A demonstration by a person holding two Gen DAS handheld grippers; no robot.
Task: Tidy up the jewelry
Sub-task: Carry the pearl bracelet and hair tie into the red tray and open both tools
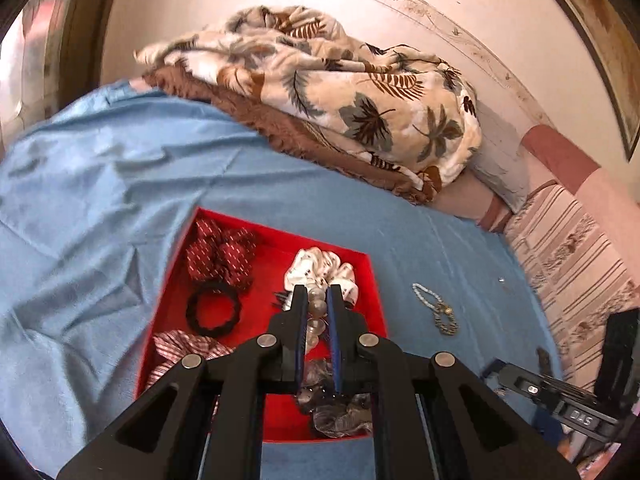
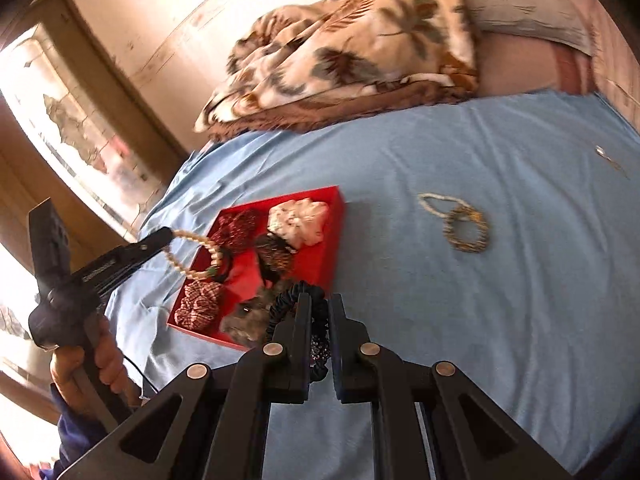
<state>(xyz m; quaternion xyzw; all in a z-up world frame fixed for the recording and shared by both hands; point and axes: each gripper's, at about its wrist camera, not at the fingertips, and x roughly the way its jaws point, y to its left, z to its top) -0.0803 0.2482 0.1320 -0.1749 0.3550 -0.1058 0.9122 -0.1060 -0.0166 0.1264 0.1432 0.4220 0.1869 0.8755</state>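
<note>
A red tray (image 1: 372, 276) (image 2: 332, 232) lies on the blue sheet and holds several scrunchies and a black hair tie (image 1: 214, 310). My left gripper (image 1: 318, 294) (image 2: 170, 236) is shut on a pearl bead bracelet (image 1: 316, 316) (image 2: 200, 256) and holds it above the tray. My right gripper (image 2: 319, 300) is shut on a dark navy scrunchie (image 2: 316, 320) near the tray's near right corner. A white bead bracelet (image 1: 424, 294) (image 2: 436, 204) and a dark beaded bracelet (image 1: 446, 322) (image 2: 466, 230) lie on the sheet right of the tray.
A leaf-print blanket (image 1: 340, 88) (image 2: 352, 40) is piled at the back of the bed. A small metal piece (image 1: 501, 279) (image 2: 600, 151) lies far right on the sheet. A striped cushion (image 1: 568, 256) borders the right side.
</note>
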